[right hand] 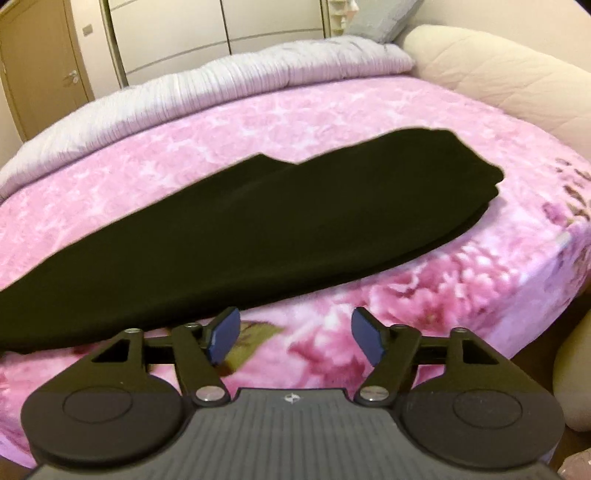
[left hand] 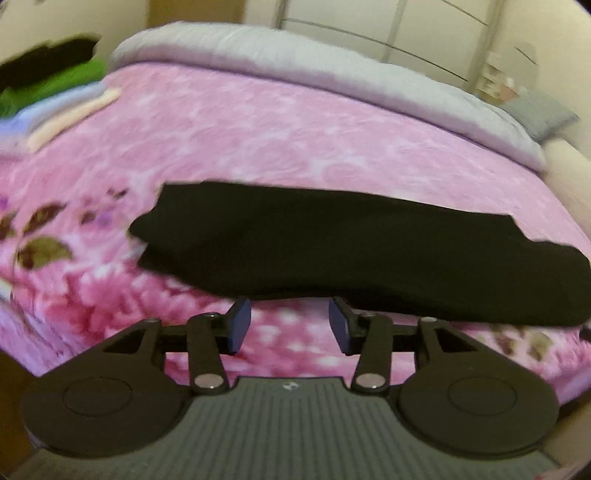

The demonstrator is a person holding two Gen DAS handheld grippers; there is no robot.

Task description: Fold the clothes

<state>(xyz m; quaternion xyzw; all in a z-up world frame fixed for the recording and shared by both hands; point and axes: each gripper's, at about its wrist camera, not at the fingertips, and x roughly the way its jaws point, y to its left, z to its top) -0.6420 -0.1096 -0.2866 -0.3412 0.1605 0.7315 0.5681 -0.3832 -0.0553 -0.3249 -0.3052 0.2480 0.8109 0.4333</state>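
A black garment [left hand: 351, 251] lies folded into a long strip on the pink floral bedspread [left hand: 229, 140]. My left gripper [left hand: 290, 325] hovers just short of its near edge, open, with only bedspread between the blue pads [left hand: 240, 323]. In the right wrist view the same black garment [right hand: 258, 229] stretches from lower left to upper right. My right gripper [right hand: 295, 336] stands open in front of its near edge, with nothing between the blue pads [right hand: 369, 334].
A stack of folded clothes [left hand: 55, 99], green, pale blue and cream, sits at the bed's far left. A grey rolled duvet [left hand: 295, 62] runs along the far side. A cream padded bed frame [right hand: 498, 74] curves at the right, wardrobe doors [right hand: 184, 33] behind.
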